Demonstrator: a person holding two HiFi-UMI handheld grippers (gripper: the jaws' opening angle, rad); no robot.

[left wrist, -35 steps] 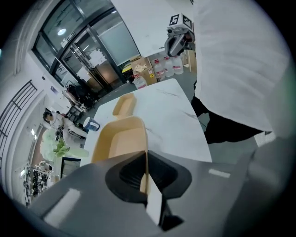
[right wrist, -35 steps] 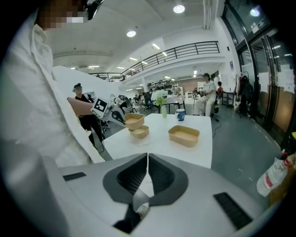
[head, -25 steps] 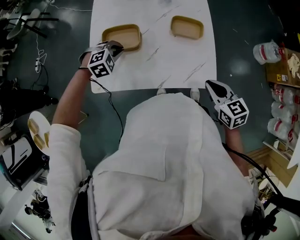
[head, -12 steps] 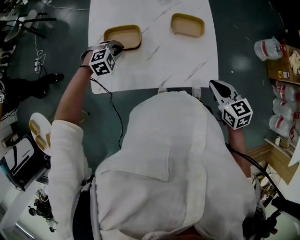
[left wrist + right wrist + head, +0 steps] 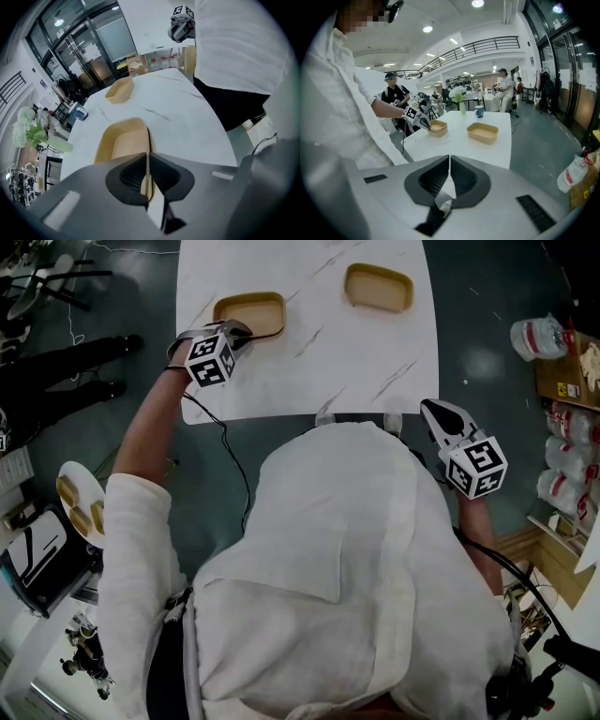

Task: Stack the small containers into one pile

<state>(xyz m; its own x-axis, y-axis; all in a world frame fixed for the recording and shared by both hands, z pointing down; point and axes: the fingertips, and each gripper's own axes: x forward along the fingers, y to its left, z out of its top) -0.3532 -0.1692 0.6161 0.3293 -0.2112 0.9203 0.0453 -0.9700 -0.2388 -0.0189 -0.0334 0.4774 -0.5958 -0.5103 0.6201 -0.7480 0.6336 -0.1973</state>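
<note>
Two shallow tan containers sit apart on the white marble table [image 5: 366, 352]. My left gripper [image 5: 238, 331] is shut on the near rim of the left container [image 5: 250, 311]; in the left gripper view its jaws [image 5: 146, 158] pinch that container's thin wall [image 5: 123, 140]. The other container [image 5: 379, 288] lies at the far right of the table, also seen in the left gripper view [image 5: 120, 90] and the right gripper view [image 5: 483, 132]. My right gripper [image 5: 434, 412] hangs off the table's near right corner, shut with nothing in it [image 5: 449, 160].
The table's near edge [image 5: 309, 414] is against my body. A bystander's legs [image 5: 66, 367] stand on the dark floor at the left. Water bottles and boxes [image 5: 562, 381] line the right side. A plate with food [image 5: 75, 502] rests on a stand lower left.
My left gripper stays clamped on the left container's rim, barely shifting. The right gripper holds still. A bystander's legs have come into view on the floor at the left.
</note>
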